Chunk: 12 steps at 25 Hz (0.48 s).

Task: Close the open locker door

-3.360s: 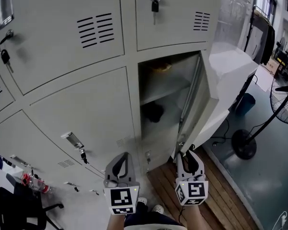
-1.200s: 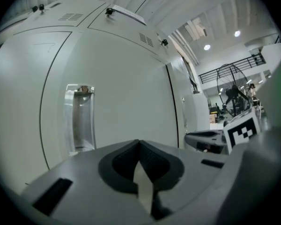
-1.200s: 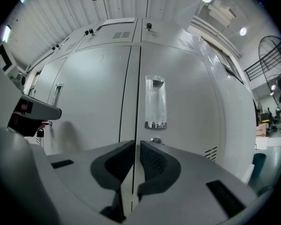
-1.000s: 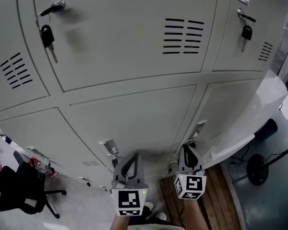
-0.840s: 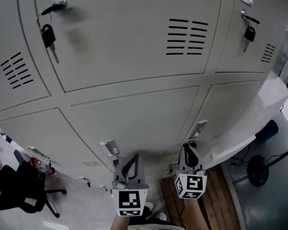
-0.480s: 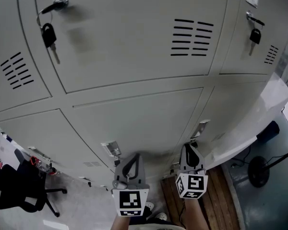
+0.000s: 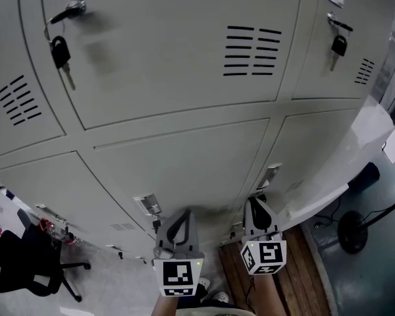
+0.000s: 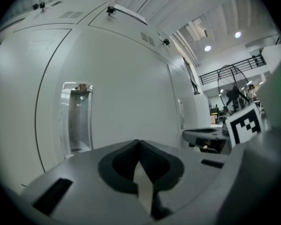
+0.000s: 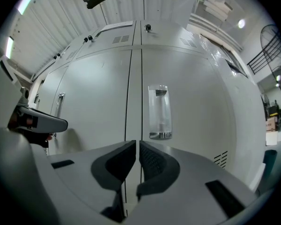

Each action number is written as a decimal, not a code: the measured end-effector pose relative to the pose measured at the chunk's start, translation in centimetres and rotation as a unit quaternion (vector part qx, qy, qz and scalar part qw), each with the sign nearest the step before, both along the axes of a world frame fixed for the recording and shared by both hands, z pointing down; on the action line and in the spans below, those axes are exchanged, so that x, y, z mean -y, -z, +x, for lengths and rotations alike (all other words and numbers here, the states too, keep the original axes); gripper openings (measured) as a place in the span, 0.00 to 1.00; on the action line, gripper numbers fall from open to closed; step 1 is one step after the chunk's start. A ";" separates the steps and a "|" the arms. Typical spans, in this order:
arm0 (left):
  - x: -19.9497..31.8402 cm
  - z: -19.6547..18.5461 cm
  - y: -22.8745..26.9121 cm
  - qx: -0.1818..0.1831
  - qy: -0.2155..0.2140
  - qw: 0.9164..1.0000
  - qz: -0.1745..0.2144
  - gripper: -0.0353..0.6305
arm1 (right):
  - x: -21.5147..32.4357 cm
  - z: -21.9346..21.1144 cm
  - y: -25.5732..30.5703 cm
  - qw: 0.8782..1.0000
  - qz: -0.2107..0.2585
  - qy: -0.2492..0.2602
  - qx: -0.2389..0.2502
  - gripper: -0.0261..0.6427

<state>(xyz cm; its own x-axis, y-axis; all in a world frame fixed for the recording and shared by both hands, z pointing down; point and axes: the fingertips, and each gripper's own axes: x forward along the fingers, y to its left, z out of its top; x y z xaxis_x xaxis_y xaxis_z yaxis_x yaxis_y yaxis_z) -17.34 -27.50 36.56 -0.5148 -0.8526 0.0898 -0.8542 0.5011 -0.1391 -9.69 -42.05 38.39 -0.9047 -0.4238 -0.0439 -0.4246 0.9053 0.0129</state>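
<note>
Head view: the locker door [image 7: 313, 153] – lower row, at the right end of the bank – sits flush with its neighbours, closed, with no gap at its edges. Its recessed metal handle [image 7: 270, 174] lies just above the right gripper [image 7: 255, 201].

Right gripper: level, pointed at the seam left of that handle [image 9: 159, 112]. Jaws are drawn in to a thin slit with nothing between them. Contact with the door cannot be judged.

Left gripper [image 7: 182, 212]: level, facing the adjacent lower door near its own handle [image 8: 77, 118]. Jaw tips meet – empty.

Keys hang from the locks of two upper doors: a left key [image 7: 60, 54] and a right key [image 7: 338, 46]. A floor fan [image 7: 354, 228] stands at the right, an office chair [image 7: 23, 268] at the lower left.
</note>
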 end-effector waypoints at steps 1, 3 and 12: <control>0.1 0.1 0.1 0.001 -0.002 1.000 0.001 0.05 | -0.1 0.2 0.4 1.000 0.002 -0.001 0.003 0.09; 0.4 0.3 0.3 0.004 -0.007 1.000 0.002 0.05 | -0.1 0.9 1.1 1.000 0.007 -0.006 0.010 0.09; 2.3 1.8 1.3 0.002 -0.032 0.999 0.015 0.05 | 2.9 6.3 2.3 0.996 0.005 -0.088 0.008 0.09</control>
